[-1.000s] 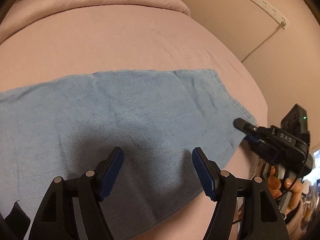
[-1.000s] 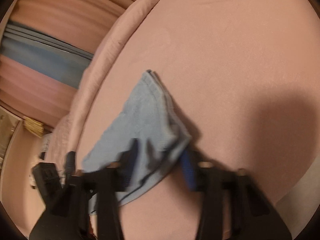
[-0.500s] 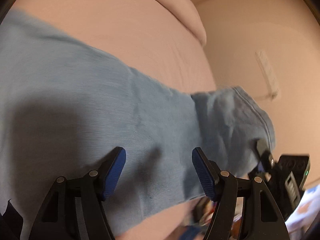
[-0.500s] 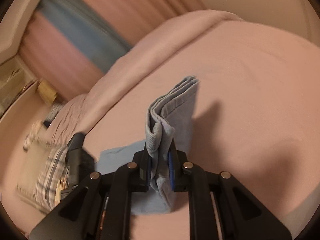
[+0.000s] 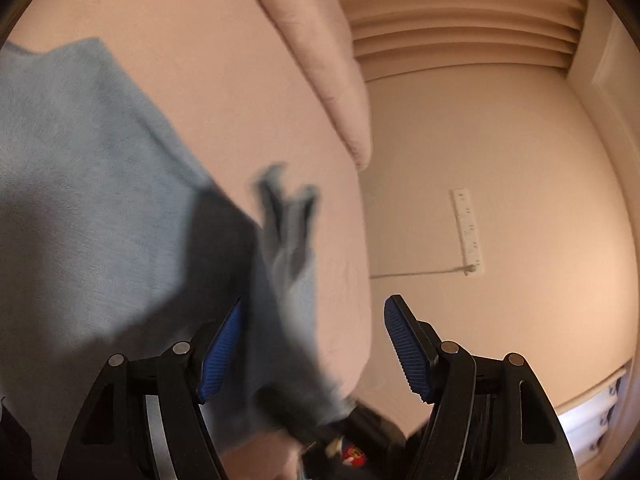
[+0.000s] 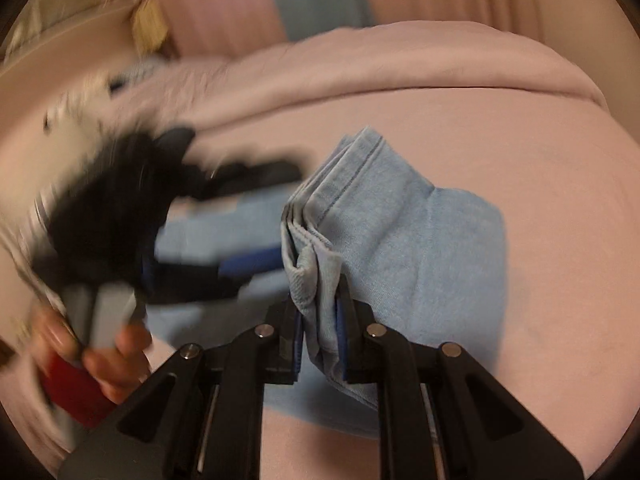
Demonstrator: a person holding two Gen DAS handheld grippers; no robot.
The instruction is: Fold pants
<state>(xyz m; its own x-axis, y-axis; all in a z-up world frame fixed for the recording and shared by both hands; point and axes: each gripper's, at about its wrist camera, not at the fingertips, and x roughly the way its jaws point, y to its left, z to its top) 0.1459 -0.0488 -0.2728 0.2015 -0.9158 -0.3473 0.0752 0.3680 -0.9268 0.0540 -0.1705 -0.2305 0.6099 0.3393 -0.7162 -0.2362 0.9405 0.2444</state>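
In the right wrist view, at the far left, a hand (image 6: pixel 108 364) holds the grey handle of the left tongs (image 6: pixel 260 220). They are blurred, and their two fingers stand apart, one above the other, with only air and the cloth behind between them. In the left wrist view the same left tongs (image 5: pixel 316 348) are released: the blue pads (image 5: pixel 408 354) are wide apart and press on nothing, though a raised fold of cloth passes just beside the left pad.

The pants (image 6: pixel 420 256) are light blue denim and lie on a pink bed (image 6: pixel 560 200). In the right wrist view, near the middle, the right tongs (image 6: pixel 320 344) are clenched on a bundle of several hem layers, and the jaws have just been closing on this cloth. The gripped end stands upright above the bed, and the stacked edges with their stitching show on top. To the right of it, the rest of the pants spreads flat on the bed.

In the left wrist view the pants (image 5: pixel 80 220) cover the left part of the bed (image 5: pixel 240 80). Further right there is a pink duvet roll (image 5: pixel 328 80), then a wall with a white power strip (image 5: pixel 466 232) and its cord.
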